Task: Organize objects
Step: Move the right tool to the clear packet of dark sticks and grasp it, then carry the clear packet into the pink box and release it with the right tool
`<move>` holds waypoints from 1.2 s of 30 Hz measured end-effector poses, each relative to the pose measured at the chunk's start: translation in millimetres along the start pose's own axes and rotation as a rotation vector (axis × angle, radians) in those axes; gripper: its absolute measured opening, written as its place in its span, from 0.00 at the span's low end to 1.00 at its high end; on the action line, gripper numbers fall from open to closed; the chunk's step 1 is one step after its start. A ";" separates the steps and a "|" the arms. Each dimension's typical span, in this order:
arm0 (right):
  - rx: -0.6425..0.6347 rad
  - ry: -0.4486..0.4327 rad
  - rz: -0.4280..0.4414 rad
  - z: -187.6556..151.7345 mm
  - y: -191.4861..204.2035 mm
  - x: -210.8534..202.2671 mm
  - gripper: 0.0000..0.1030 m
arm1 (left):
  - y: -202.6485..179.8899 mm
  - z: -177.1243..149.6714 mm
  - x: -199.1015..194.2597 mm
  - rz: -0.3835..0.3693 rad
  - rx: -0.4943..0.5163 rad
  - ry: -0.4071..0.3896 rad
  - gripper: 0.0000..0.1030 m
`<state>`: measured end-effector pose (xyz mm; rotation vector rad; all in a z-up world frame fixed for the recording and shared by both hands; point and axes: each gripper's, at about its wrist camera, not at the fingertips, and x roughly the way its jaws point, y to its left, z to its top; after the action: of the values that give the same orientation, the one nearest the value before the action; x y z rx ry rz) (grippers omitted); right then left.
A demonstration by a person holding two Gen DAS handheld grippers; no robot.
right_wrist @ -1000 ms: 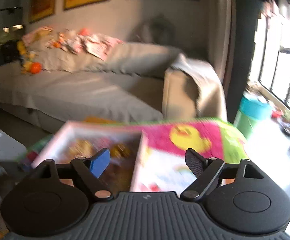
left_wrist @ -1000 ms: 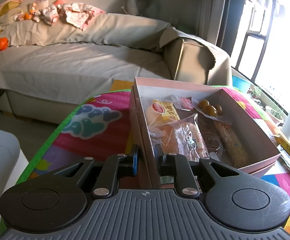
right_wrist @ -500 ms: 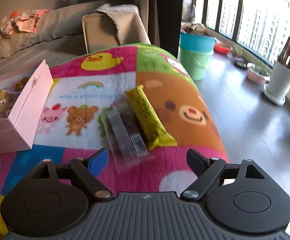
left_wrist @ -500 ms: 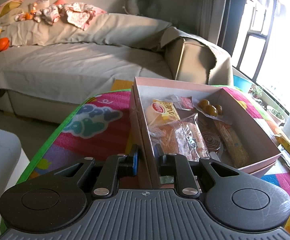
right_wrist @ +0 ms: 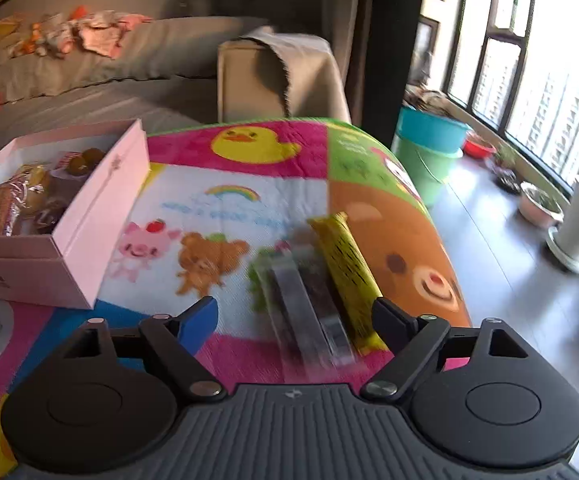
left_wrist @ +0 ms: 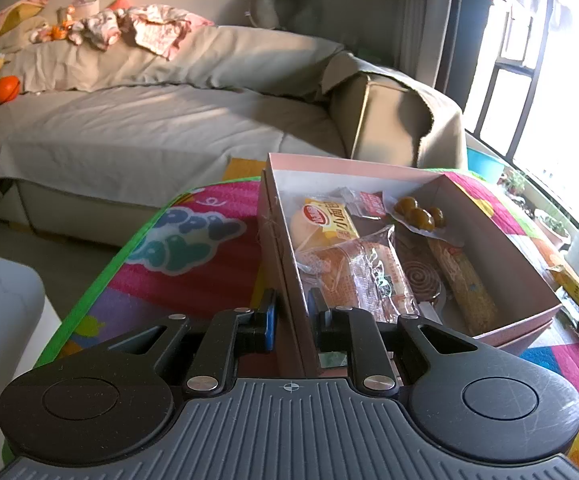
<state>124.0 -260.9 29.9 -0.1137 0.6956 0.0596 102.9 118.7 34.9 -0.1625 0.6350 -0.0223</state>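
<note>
Left hand-held gripper (left_wrist: 291,312) is clamped on the near-left wall of the pink box (left_wrist: 501,240), one finger outside, one inside. Snack packs (left_wrist: 353,268) fill that box. Right of the box, on the cartoon mat (right_wrist: 249,184), lie a clear pack (right_wrist: 301,304), blurred, and a yellow bar (right_wrist: 345,256) touching it. The right hand-held gripper (right_wrist: 295,314) hangs over both, jaws closing, seemingly gripping nothing.

clear packet (right_wrist: 305,312) blurred, box (right_wrist: 89,216) cut off
</note>
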 end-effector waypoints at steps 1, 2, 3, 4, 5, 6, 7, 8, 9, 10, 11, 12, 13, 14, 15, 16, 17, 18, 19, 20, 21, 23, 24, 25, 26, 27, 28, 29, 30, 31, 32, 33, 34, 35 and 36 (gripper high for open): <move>0.001 0.006 0.019 3.7 -0.1 3.4 0.75 | 0.1 -0.1 -0.2 -0.001 0.000 0.000 0.18; 0.007 0.015 0.032 6.7 -0.5 7.8 0.73 | -0.3 0.1 0.1 0.000 0.000 0.000 0.18; 0.014 0.027 0.040 9.7 -1.2 13.9 0.73 | -0.3 0.1 0.0 0.000 0.000 0.000 0.18; 0.020 0.046 0.044 12.8 -2.4 21.8 0.73 | -0.3 0.1 0.1 0.000 0.000 0.000 0.19; 0.021 0.065 0.044 13.7 -3.6 29.7 0.73 | -0.3 0.2 0.1 0.000 0.000 0.000 0.19; 0.025 0.085 0.041 13.9 -4.4 36.9 0.73 | -0.2 0.2 0.0 -0.001 0.000 0.000 0.19; 0.033 0.103 0.043 13.2 -5.2 42.9 0.73 | -0.3 0.2 0.2 -0.001 0.001 0.000 0.19; 0.049 0.112 0.047 11.7 -6.3 46.3 0.72 | -0.4 0.2 0.2 -0.001 0.001 0.000 0.19; 0.066 0.106 0.050 10.3 -7.5 45.3 0.70 | -0.2 -0.1 -0.2 -0.003 0.000 0.000 0.19; 0.074 0.109 0.054 9.5 -7.6 43.5 0.68 | 0.0 -0.6 -0.5 -0.004 0.000 0.000 0.19; 0.081 0.110 0.061 8.5 -7.2 40.3 0.61 | 0.0 -0.5 -0.4 -0.003 0.001 0.000 0.19; 0.085 0.111 0.066 6.9 -6.4 37.0 0.55 | 0.1 -0.6 -0.6 -0.002 0.000 0.000 0.19; 0.083 0.111 0.069 4.9 -5.1 33.7 0.54 | 0.4 -0.9 -1.0 -0.003 -0.001 0.000 0.19; 0.079 0.110 0.069 2.0 -3.3 29.6 0.50 | 0.1 -0.7 -0.6 -0.004 0.001 -0.001 0.19; 0.076 0.109 0.070 -0.9 -1.7 25.3 0.45 | 0.3 -0.7 -0.7 -0.005 0.000 -0.002 0.19; 0.077 0.109 0.074 -3.1 -0.7 21.4 0.42 | 0.6 -0.5 -1.0 -0.005 -0.003 -0.002 0.19; 0.082 0.111 0.081 -5.4 0.0 17.7 0.40 | -0.1 -0.4 -0.5 -0.003 0.000 0.000 0.19; 0.088 0.113 0.088 -7.6 0.7 14.2 0.40 | 0.0 -0.5 -0.7 -0.002 0.000 0.000 0.19; 0.091 0.115 0.093 -10.1 1.1 10.8 0.40 | 0.1 -0.5 -0.6 -0.003 0.000 0.000 0.19; 0.093 0.117 0.096 -12.7 2.1 6.8 0.40 | 0.0 -0.6 -0.6 -0.003 0.001 0.000 0.19; 0.093 0.119 0.103 -15.2 3.1 3.1 0.40 | 0.0 -0.6 -0.7 -0.003 0.001 0.000 0.19; 0.086 0.128 0.120 -20.2 6.2 -4.9 0.40 | 0.3 -0.7 -0.9 -0.003 0.000 0.000 0.19; 0.075 0.131 0.126 -22.6 8.4 -8.6 0.40 | 0.1 -0.6 -0.7 -0.003 0.000 0.000 0.19; 0.062 0.136 0.135 -25.2 10.5 -12.3 0.40 | 0.1 -0.7 -0.8 -0.003 0.000 0.000 0.19; 0.051 0.139 0.145 -27.8 12.3 -16.0 0.40 | 0.1 -0.5 -0.6 -0.003 0.000 0.000 0.19; 0.041 0.139 0.151 -29.7 13.6 -19.0 0.40 | 0.4 -0.7 -0.9 -0.004 -0.001 -0.001 0.19; 0.036 0.139 0.153 -30.9 14.8 -20.6 0.41 | 0.2 -0.5 -0.9 -0.004 -0.001 -0.001 0.19; 0.036 0.137 0.153 -31.5 15.3 -21.3 0.41 | 0.2 -0.6 -0.9 -0.003 -0.001 0.000 0.19; 0.040 0.136 0.153 -31.4 15.3 -20.9 0.42 | 0.2 -0.7 -1.1 -0.003 -0.001 0.000 0.19; 0.044 0.134 0.153 -30.7 15.5 -19.7 0.43 | 0.3 -0.8 -1.3 -0.003 0.000 -0.001 0.19; 0.046 0.131 0.150 -29.7 16.3 -17.7 0.46 | 0.3 -0.6 -1.0 -0.004 0.000 0.000 0.19; 0.043 0.128 0.146 -28.6 17.9 -15.7 0.49 | 0.3 -0.5 -1.1 -0.004 0.000 -0.001 0.19; 0.040 0.124 0.144 -27.8 19.3 -13.4 0.51 | 0.2 -0.3 -1.1 -0.003 0.000 0.000 0.19; 0.035 0.120 0.139 -27.0 21.3 -11.3 0.53 | 0.3 -0.5 -0.9 -0.003 -0.001 0.001 0.19; 0.030 0.117 0.136 -26.3 23.4 -10.1 0.54 | 0.3 -0.6 -1.0 -0.002 0.000 0.001 0.19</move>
<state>97.4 -241.2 14.4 -0.0412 0.8201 0.1734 101.7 119.0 35.0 -0.1627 0.6360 -0.0245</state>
